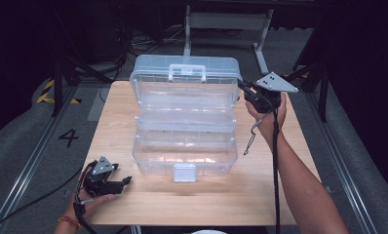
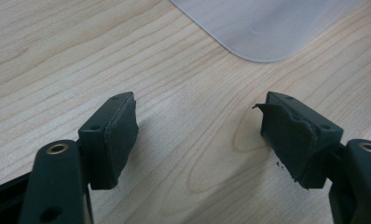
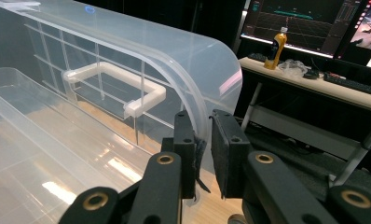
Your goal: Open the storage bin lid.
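Toolbox (image 1: 184, 122) stands open mid-table (image 1: 260, 200); right claw (image 3: 203, 154) pinching raised lid (image 3: 193, 60) edge at box's right; left claw (image 2: 197, 135) spread, empty, near box's front-left corner.

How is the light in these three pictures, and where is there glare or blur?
High view: the table is brightly lit, the room around it dark, and soft glare whitens the clear box. Left gripper view: sharp wood grain, with the right gripper's... no, its own jaws casting short shadows. Right gripper view: bright streaks on the lid; the near jaws look soft.
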The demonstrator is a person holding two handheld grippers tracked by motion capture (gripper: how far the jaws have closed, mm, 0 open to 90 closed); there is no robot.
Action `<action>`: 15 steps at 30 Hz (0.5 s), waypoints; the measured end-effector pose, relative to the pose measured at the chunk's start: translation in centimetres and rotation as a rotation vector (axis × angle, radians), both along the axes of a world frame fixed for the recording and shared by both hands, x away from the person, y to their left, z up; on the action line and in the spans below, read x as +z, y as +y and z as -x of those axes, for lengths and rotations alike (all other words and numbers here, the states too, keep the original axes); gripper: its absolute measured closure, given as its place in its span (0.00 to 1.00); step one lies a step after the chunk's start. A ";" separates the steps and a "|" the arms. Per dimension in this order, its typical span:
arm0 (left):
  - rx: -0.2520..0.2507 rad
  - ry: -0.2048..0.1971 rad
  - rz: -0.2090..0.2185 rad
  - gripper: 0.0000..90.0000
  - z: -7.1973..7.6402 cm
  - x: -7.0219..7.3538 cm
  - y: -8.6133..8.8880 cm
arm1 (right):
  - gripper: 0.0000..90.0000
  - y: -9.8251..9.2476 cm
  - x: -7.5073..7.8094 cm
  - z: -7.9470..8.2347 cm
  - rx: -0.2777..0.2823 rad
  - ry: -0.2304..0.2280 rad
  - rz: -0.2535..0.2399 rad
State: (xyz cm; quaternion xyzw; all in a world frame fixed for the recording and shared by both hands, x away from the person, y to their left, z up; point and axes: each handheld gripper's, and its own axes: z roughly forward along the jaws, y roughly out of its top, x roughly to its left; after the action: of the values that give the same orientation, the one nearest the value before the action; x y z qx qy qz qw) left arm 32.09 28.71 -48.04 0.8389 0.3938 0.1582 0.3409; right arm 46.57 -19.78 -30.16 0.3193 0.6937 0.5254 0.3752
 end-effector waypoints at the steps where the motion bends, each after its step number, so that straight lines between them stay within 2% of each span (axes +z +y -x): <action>1: -0.001 0.000 -0.002 0.30 0.0 0.0 0.0 | 0.90 0.0 0.0 -0.1 -0.001 0.003 -0.001; 15: -0.002 -0.004 -0.005 0.30 -0.1 0.0 0.0 | 0.92 0.1 0.5 -1.8 -0.012 0.035 -0.013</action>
State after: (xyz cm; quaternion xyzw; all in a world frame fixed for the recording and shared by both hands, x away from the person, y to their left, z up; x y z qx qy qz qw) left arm 32.15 28.70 -48.02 0.8400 0.3916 0.1605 0.3396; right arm 48.32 -19.66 -29.71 0.3352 0.6948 0.5220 0.3639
